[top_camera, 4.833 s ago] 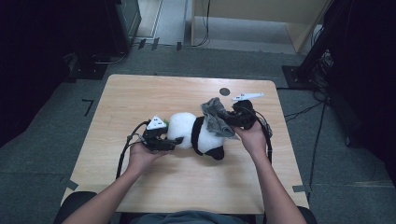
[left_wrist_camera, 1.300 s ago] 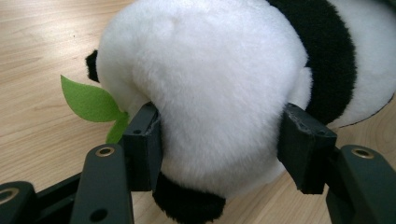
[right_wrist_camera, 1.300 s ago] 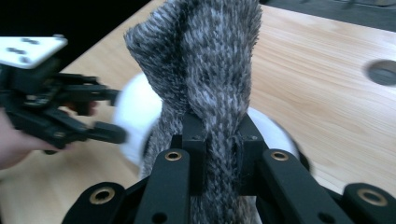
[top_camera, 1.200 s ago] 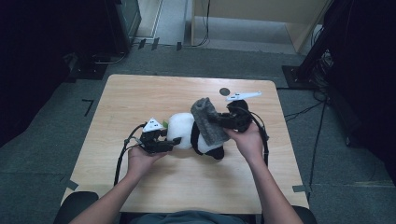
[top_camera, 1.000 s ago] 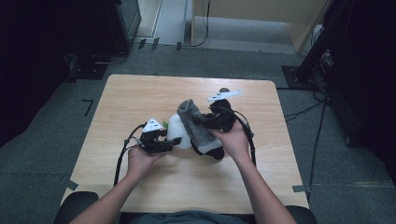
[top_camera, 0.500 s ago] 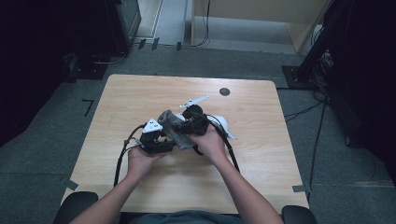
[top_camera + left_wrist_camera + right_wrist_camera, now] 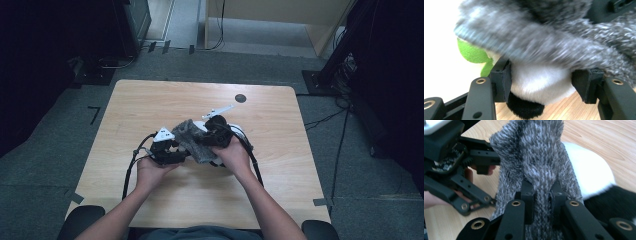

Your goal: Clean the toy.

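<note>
Plush panda (image 7: 220, 131) lies near the middle of the tabletop (image 7: 150, 105), between the person's two hands; white body and black limb visible in the right gripper view, with a green patch (image 7: 472, 53) showing at its far side in the left gripper view. Grey knitted sock (image 7: 541, 162) is draped over the top of the panda; its fuzzy cuff crosses the upper part of the left gripper view, blurred.

Left gripper (image 7: 541, 86): fingers (image 7: 502, 82) set apart with the panda's white body between them; the left pad touches the plush, the right pad sits just beside it; whether the grip is firm cannot be told; black limb of the panda hangs below, just above the wood.

Right gripper (image 7: 542, 197): fingers (image 7: 527, 195) drawn together and clamped on a fold of the grey sock, fabric bunched between the pads and spreading wide above them.

In the high view the left gripper (image 7: 167, 147) and right gripper (image 7: 217, 135) sit close together over the toy; black cables trail from each toward the person; a small dark disc (image 7: 240, 98) lies well apart near the far edge of the tabletop.
</note>
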Motion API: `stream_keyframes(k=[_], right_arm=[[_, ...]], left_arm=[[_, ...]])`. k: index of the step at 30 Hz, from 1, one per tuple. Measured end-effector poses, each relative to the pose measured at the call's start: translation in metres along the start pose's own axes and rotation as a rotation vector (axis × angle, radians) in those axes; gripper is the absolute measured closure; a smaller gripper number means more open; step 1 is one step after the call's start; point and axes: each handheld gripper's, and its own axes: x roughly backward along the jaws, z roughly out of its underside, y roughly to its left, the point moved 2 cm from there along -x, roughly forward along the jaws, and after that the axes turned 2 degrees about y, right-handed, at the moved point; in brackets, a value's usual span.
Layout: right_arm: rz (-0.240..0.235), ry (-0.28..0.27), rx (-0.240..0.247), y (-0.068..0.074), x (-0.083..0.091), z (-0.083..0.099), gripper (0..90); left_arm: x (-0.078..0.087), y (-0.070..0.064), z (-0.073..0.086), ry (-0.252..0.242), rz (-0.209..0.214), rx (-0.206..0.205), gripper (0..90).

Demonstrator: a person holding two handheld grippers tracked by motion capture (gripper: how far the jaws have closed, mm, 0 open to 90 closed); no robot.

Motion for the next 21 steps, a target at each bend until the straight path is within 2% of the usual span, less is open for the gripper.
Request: stream_keyframes(k=[6,21], right_arm=[[0.019,-0.004,-0.031,-0.012,0.018,0.014,78.9],[0.070,-0.039,-0.053,-0.034,0.064,0.040,79.3]], left_arm=[[0.000,0.000,0.000,-0.003,0.005,0.003,39.9],[0.001,-0.002,-0.001,-0.006,0.008,0.006,42.8]])
